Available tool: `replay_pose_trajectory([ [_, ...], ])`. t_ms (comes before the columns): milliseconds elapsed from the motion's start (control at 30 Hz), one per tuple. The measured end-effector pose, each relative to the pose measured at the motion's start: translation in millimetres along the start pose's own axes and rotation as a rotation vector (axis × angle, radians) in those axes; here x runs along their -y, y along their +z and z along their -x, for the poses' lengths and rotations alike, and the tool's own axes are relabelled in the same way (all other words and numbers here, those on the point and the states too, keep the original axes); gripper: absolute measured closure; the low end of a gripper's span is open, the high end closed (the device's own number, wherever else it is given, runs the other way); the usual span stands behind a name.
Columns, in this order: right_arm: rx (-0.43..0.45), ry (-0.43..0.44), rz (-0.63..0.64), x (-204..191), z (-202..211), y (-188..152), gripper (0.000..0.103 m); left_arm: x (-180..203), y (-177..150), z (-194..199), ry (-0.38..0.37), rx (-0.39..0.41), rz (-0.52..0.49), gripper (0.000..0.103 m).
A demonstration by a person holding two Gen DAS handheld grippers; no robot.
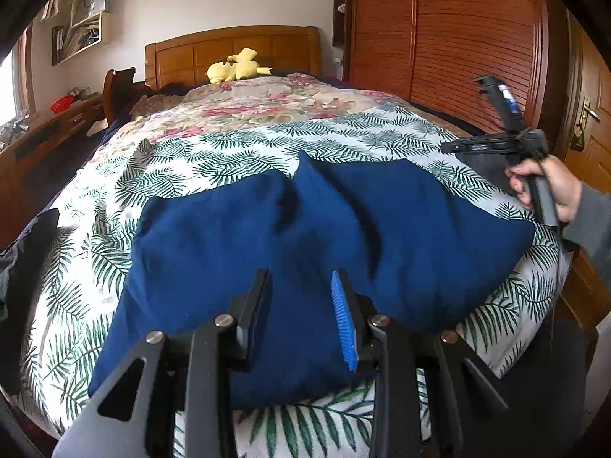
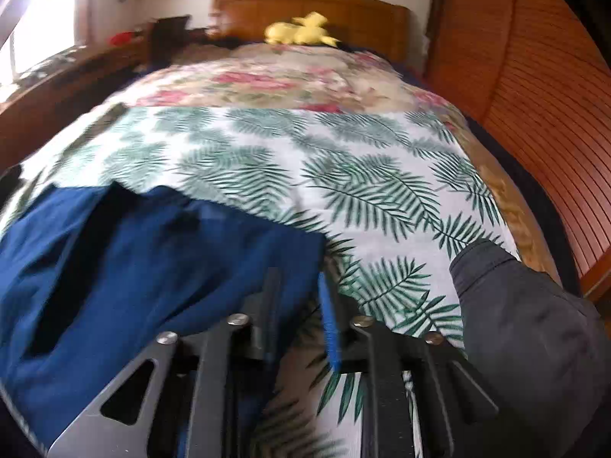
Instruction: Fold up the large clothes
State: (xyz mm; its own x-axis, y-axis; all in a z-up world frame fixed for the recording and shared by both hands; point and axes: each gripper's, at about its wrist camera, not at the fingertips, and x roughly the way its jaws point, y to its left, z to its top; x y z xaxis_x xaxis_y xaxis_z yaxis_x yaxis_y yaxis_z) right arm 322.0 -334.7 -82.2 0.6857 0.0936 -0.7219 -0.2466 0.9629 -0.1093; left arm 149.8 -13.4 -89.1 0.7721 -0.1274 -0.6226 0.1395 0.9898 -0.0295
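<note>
navy blue garment, large, soft knit-looking fabric, lying spread across the near end of the bed on the palm-leaf cover. partly folded: two raised peaks at its far edge with a dark crease between them. wrinkled, not flat. right corner reaches close to the bed's right edge, near edge close to the foot edge.

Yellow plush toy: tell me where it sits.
In both wrist views the yellow plush toy lies at the bed's far end, against the wooden headboard, beyond the floral quilt.

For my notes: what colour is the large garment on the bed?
Dark blue garment, plain, clearest in the left wrist view.
</note>
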Motion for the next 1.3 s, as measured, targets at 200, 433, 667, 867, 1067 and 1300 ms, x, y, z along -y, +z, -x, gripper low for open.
replay_pose_trajectory([
  [200, 0.034, 0.094, 0.035, -18, 48, -31, 0.046, 9, -9, 2, -0.009, -0.023, 0.016, 0.072],
  [433, 0.033, 0.18, 0.033, -50, 79, -73, 0.043, 18, -21, -8, -0.043, -0.059, 0.013, 0.072],
  [667, -0.032, 0.112, -0.007, -61, 71, -112, 0.035, 24, -33, -23, -0.061, -0.091, -0.033, 0.072],
  [867, -0.095, 0.154, -0.165, -45, 64, -132, 0.032, 15, -45, -31, -0.093, -0.109, -0.015, 0.072],
  [1067, -0.113, 0.166, -0.205, -49, 67, -138, 0.032, 13, -49, -33, -0.11, -0.097, -0.007, 0.071],
  [1300, -0.128, 0.254, -0.232, -57, 61, -139, 0.033, 9, -50, -33, -0.12, -0.091, 0.004, 0.071],
])
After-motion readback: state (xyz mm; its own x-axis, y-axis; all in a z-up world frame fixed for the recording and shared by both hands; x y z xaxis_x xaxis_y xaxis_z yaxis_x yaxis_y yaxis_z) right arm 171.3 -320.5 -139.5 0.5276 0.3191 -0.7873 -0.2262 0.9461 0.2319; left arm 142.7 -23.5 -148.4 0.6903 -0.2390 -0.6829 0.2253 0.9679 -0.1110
